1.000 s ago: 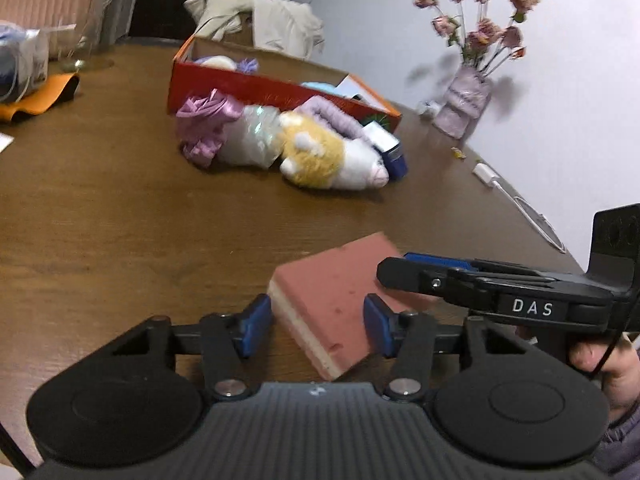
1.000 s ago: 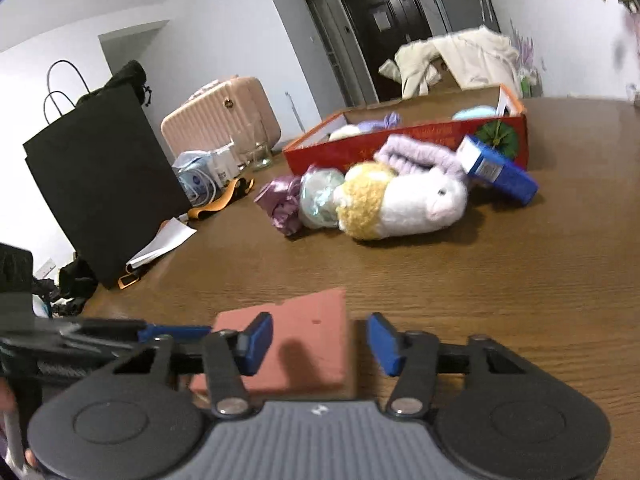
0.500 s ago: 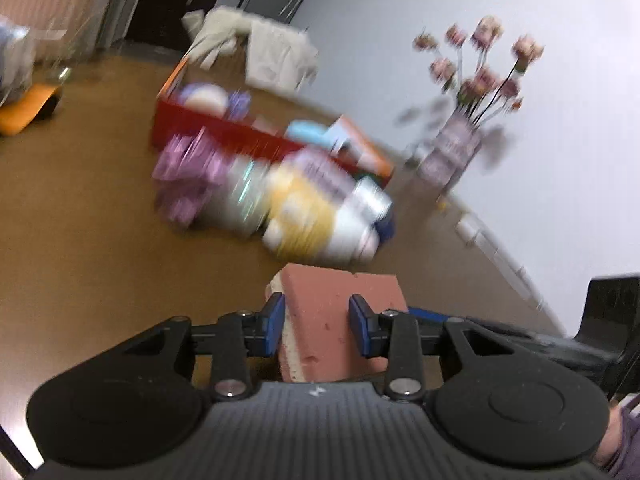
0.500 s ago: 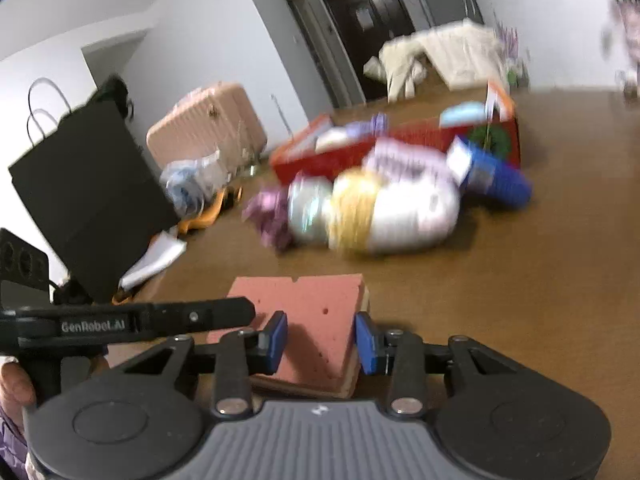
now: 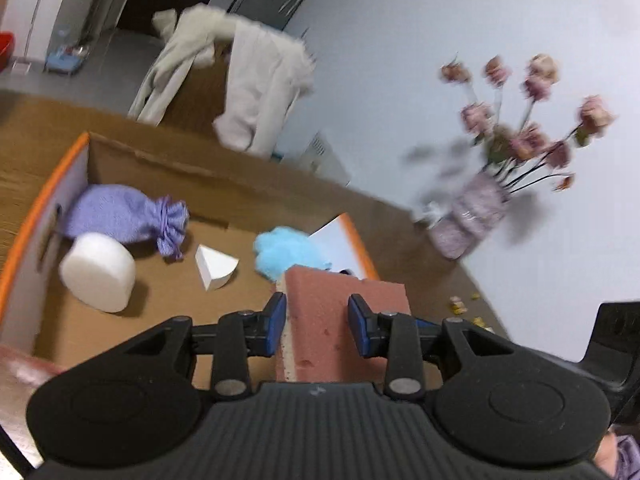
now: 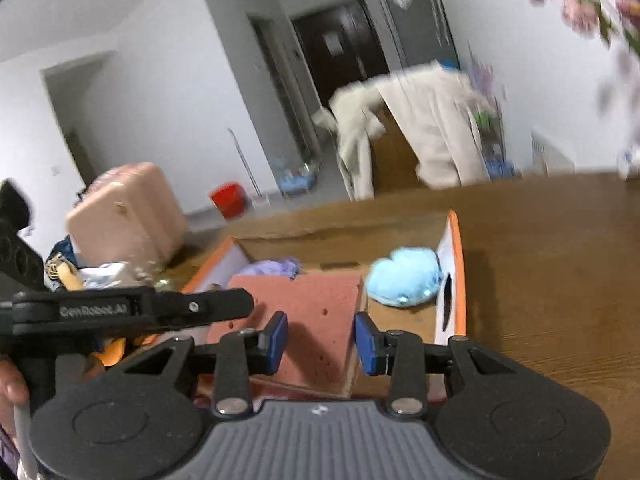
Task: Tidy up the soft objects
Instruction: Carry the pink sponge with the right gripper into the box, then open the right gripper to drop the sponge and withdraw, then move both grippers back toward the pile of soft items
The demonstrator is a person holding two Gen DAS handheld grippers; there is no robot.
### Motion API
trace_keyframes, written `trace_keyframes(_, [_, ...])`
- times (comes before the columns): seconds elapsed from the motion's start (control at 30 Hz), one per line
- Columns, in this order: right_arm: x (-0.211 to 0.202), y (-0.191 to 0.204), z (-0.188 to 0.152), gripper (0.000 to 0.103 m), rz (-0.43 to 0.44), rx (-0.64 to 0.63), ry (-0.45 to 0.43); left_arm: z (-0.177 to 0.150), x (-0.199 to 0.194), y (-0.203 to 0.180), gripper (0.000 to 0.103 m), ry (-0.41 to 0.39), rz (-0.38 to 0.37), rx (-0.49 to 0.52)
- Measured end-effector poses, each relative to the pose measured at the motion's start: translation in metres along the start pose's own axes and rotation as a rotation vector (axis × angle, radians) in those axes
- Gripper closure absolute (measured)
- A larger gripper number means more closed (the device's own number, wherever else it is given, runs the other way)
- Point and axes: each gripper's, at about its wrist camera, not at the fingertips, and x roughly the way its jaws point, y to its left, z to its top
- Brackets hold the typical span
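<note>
The left gripper (image 5: 316,325) and the right gripper (image 6: 320,338) are both pinching the pink sponge (image 5: 340,320) between nearly closed blue pads, holding it in the air above the near edge of the cardboard box (image 5: 44,200). Inside the box, beyond the sponge, a white foam cylinder (image 5: 98,276), a white wedge (image 5: 216,266), a blue fluffy piece (image 5: 288,254) and a purple pouch (image 5: 120,218) are already lying. As far as I can judge, the sponge is waiting to be lowered and let go; anything left outside the box is not showing.

A vase of dried roses (image 5: 472,220) stands on the wooden counter (image 6: 560,280); a pink suitcase (image 6: 124,216) and red bucket (image 6: 228,200) sit beyond.
</note>
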Motion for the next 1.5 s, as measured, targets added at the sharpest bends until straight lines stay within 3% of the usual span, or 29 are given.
trace_keyframes(0.13, [0.035,-0.009,0.006,0.067,-0.079,-0.028,0.071,-0.003,0.041,0.010,0.069,0.074,0.056,-0.004])
trace_keyframes(0.27, [0.053,-0.012,0.001,0.064,-0.158,-0.046,0.142,-0.010,0.067,0.019,0.069,0.158,0.061,-0.040])
trace_keyframes(0.37, [0.048,-0.013,-0.003,0.064,-0.182,-0.057,0.124,-0.015,0.068,0.019,0.065,0.167,0.031,-0.010])
trace_keyframes(0.43, [0.045,-0.014,0.000,0.054,-0.186,-0.061,0.106,-0.013,0.060,0.015,0.061,0.154,0.040,0.018])
trace_keyframes(0.5, [0.035,-0.010,0.004,0.047,-0.182,-0.068,0.088,-0.009,0.046,0.010,0.059,0.126,0.053,0.051])
trace_keyframes(0.57, [0.023,-0.002,0.009,0.047,-0.180,-0.092,0.069,-0.005,0.027,0.002,0.057,0.087,0.070,0.107])
trace_keyframes(0.77, [-0.031,0.028,0.019,0.038,-0.164,-0.178,-0.006,0.002,-0.052,-0.020,0.037,-0.033,0.162,0.266])
trace_keyframes(0.87, [-0.063,0.046,0.015,0.030,-0.177,-0.232,-0.056,-0.007,-0.106,-0.028,0.018,-0.128,0.228,0.346])
trace_keyframes(1.0, [-0.099,0.069,0.002,0.020,-0.182,-0.294,-0.125,-0.025,-0.163,-0.035,0.009,-0.238,0.311,0.426])
trace_keyframes(1.03, [-0.108,0.075,-0.002,0.013,-0.171,-0.312,-0.146,-0.029,-0.174,-0.035,0.003,-0.260,0.324,0.428])
trace_keyframes(1.1, [-0.122,0.086,-0.011,0.004,-0.156,-0.334,-0.171,-0.038,-0.194,-0.035,0.002,-0.288,0.332,0.434])
trace_keyframes(1.5, [-0.170,0.111,-0.051,0.004,-0.122,-0.300,-0.261,-0.084,-0.252,-0.043,0.000,-0.368,0.391,0.424])
